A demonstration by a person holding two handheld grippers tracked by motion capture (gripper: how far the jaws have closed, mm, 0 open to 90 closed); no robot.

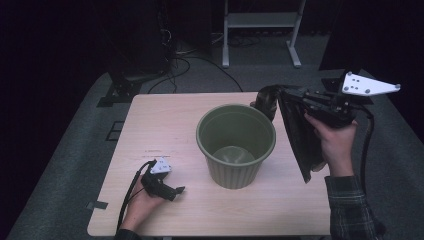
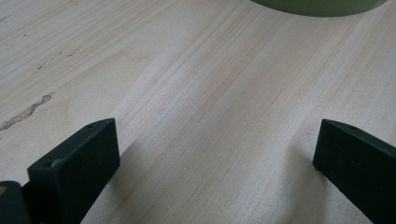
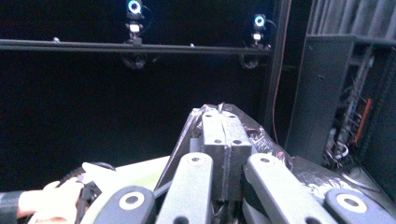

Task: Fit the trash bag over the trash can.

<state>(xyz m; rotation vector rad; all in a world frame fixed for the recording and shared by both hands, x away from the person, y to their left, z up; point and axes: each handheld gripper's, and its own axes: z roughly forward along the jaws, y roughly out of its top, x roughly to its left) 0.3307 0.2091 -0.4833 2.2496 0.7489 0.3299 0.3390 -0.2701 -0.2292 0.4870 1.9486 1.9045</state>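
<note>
A green ribbed bin (image 1: 235, 165) stands upright and empty in the middle of the wooden table (image 1: 165, 120). My right gripper (image 1: 280, 96) is raised to the right of the bin's rim, held level and pointing left. It is shut on a black plastic bag (image 1: 300, 145), which hangs down beside the bin. In the right gripper view the closed fingertips (image 3: 226, 135) pinch the crumpled bag (image 3: 261, 140). My left gripper (image 1: 177, 191) rests on the table at the front left, jaws open (image 2: 215, 135) over bare wood, with the bin's base (image 2: 322, 7) ahead of it.
A white-legged stand (image 1: 260, 20) and loose cables (image 1: 185, 65) are on the floor beyond the table. A dark cabinet (image 3: 327, 93) and a rail with small cameras (image 3: 135, 46) lie ahead of the right gripper. The table's left half is bare wood.
</note>
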